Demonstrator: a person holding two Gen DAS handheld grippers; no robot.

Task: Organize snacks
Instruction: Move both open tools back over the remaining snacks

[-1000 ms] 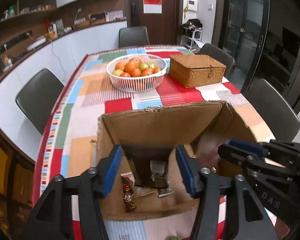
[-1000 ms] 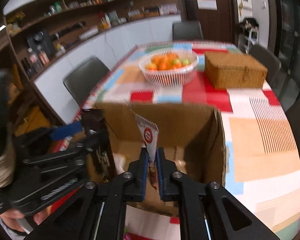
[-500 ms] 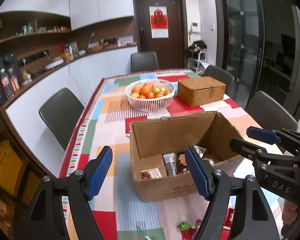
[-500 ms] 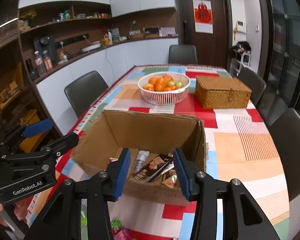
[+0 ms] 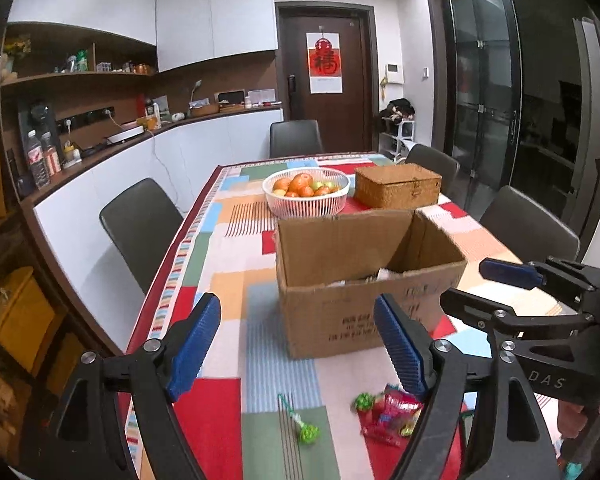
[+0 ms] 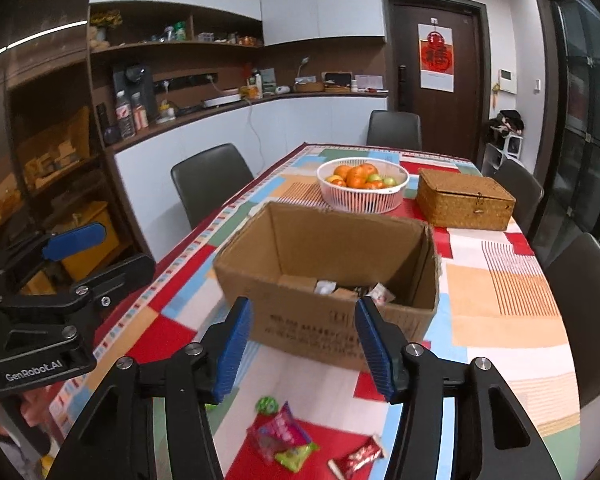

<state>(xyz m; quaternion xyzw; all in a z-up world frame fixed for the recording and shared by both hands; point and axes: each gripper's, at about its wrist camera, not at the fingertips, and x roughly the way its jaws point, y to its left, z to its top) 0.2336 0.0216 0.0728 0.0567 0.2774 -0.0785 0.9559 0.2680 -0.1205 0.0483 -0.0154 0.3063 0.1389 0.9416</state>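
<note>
Both left tongs (image 5: 298, 344) and right tongs (image 6: 304, 350), just widening, gape empty before the cardboard box (image 6: 332, 276) holding snack packets (image 6: 380, 292).

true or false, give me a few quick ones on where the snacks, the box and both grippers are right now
1. The cardboard box stands open on the table. True.
2. The right gripper grips a packet. False: its jaws have just been opening and nothing is between them.
3. Snack packets lie on the tablecloth in front of the box. True.
4. The wicker box has its lid off. False: it is closed.
5. The left gripper is open and empty. True.
</note>
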